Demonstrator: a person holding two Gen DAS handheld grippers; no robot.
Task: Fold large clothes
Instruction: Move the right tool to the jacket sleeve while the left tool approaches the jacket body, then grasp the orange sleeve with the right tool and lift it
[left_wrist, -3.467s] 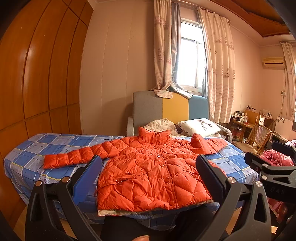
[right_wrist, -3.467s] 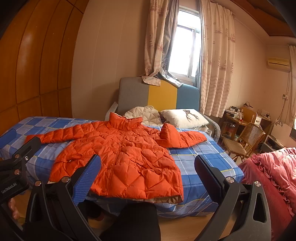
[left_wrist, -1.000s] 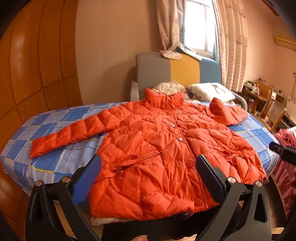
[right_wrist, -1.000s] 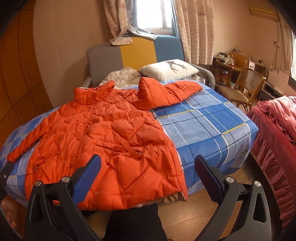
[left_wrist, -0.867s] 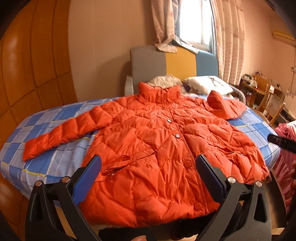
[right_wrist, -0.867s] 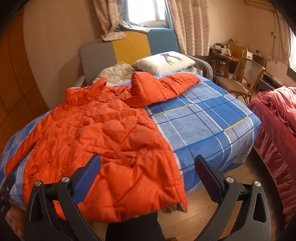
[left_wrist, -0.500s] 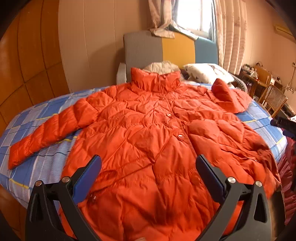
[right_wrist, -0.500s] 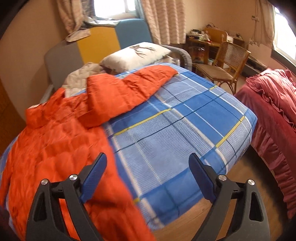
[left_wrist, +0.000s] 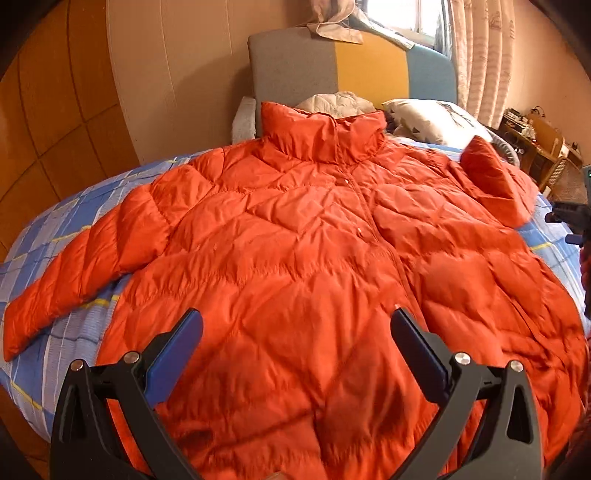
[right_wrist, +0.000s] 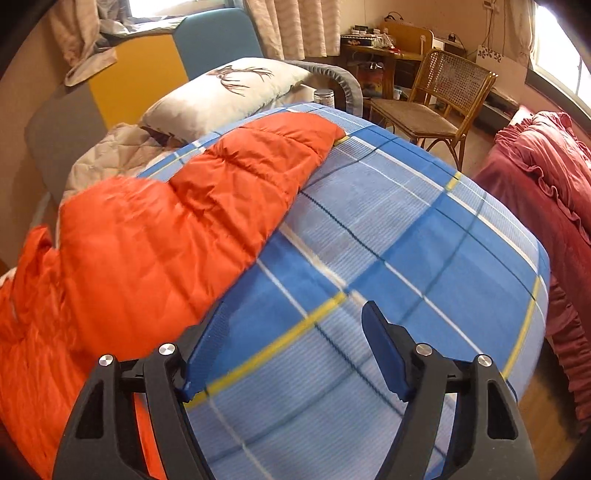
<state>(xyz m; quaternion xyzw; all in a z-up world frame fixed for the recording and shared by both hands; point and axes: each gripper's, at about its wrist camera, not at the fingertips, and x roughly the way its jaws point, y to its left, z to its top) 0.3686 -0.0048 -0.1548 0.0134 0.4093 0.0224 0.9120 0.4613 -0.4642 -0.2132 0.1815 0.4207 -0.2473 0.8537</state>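
An orange puffer jacket (left_wrist: 303, 251) lies face up on the blue plaid bed (left_wrist: 55, 236), collar toward the headboard. Its left sleeve (left_wrist: 74, 273) stretches out to the left. Its right sleeve (right_wrist: 229, 173) is bent at the elbow and lies across the plaid sheet (right_wrist: 388, 266). My left gripper (left_wrist: 295, 332) is open and empty, hovering over the jacket's lower front. My right gripper (right_wrist: 295, 328) is open and empty, over bare sheet just right of the bent sleeve. The right gripper also shows at the edge of the left wrist view (left_wrist: 572, 221).
A grey, yellow and blue headboard (left_wrist: 351, 70) stands behind the collar. A white pillow (right_wrist: 229, 92) and a beige quilt (right_wrist: 110, 155) lie at the head of the bed. A wicker chair (right_wrist: 436, 99) and a red bedspread (right_wrist: 546, 177) stand to the right.
Both grippers have moved forward and down toward the bed. The left one now hangs over the jacket's front. The right one has swung right, over the sheet beside the bent sleeve.
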